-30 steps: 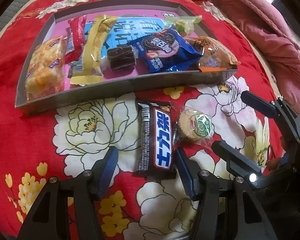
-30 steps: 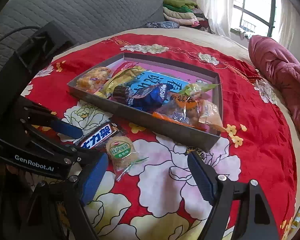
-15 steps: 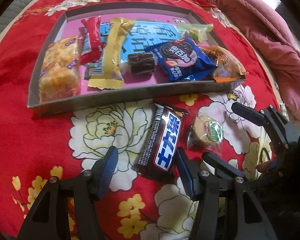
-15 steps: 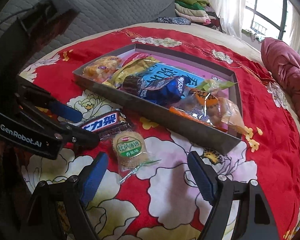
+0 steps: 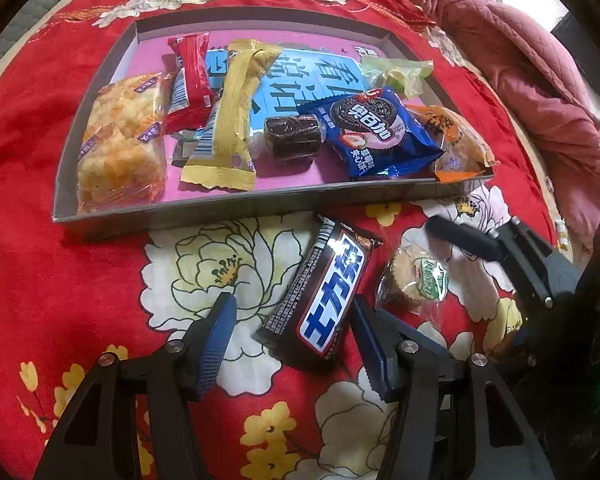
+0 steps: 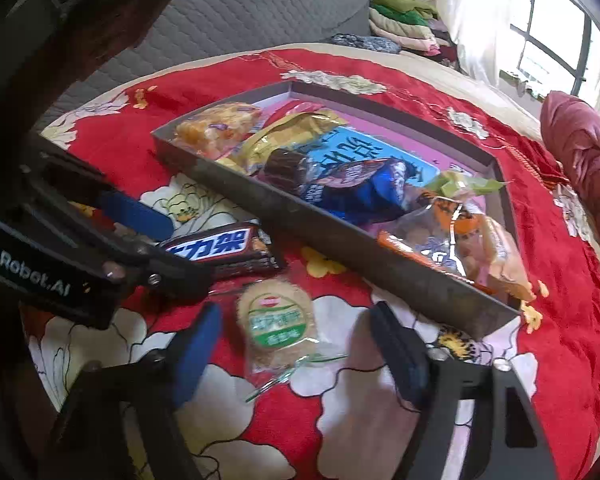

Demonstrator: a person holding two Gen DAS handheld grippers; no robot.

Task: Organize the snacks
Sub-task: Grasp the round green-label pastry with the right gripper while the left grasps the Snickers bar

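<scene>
Snack sorting on a bed, with the grey tray (image 5: 228, 204) as landmark. The tray lies on a red floral bedspread (image 5: 40, 272) and holds wrapped snacks, among them a blue cookie packet (image 5: 374, 132) and a gold bar (image 5: 230, 116). Just outside the tray's near wall lie a brown chocolate bar (image 5: 324, 300) and, beside it, a round biscuit packet (image 6: 278, 324). Left tool (image 5: 296, 344): jaws apart, straddling the near end of the chocolate bar without pressing it. Right tool (image 6: 296, 354): jaws closing on either side of the biscuit packet, pads not yet touching it.
</scene>
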